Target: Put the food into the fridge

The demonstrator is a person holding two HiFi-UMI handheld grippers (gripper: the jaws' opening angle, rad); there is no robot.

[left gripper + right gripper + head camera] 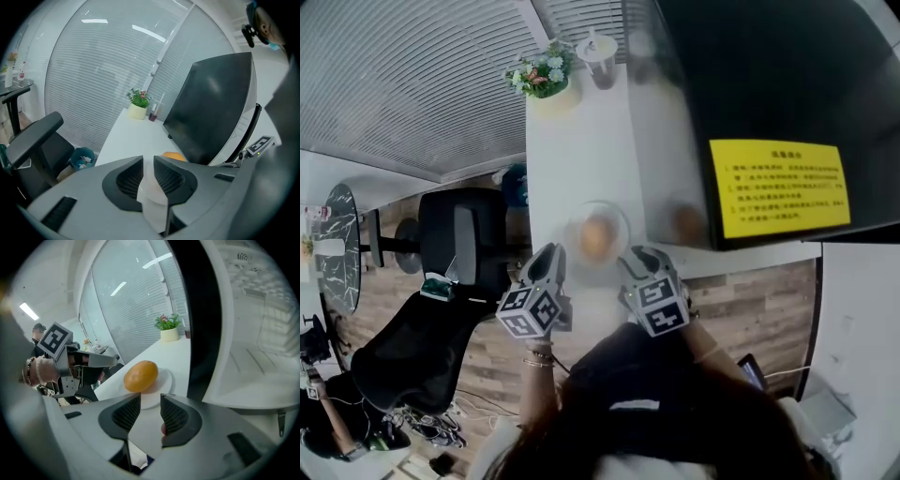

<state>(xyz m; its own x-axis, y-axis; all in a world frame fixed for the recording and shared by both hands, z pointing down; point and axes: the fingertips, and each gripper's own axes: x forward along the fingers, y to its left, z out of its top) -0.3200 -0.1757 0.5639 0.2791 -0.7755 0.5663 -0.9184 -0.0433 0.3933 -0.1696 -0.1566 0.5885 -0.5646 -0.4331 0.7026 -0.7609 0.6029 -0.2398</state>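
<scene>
Item: food (pixel 596 237), round and orange, sitting on a plate (pixel 622 220) on the white bench (pixel 572 150), just beside the open fridge (pixel 262 343).
Handling: I am judging it light, smooth and apt to roll. The plate is looking breakable, so I am favouring its rim on both sides.
Left tool (pixel 550 257), right tool (pixel 639 256): both standing with jaws apart, gripping nothing, flanking the plate.
Room: the dark door (pixel 202 310) edge is crowding my right side, and the fridge's white inside is lying open beyond it.

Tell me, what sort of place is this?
Likely an office pantry corner: a black office chair, slatted window blinds, and an open fridge by a white counter.
</scene>
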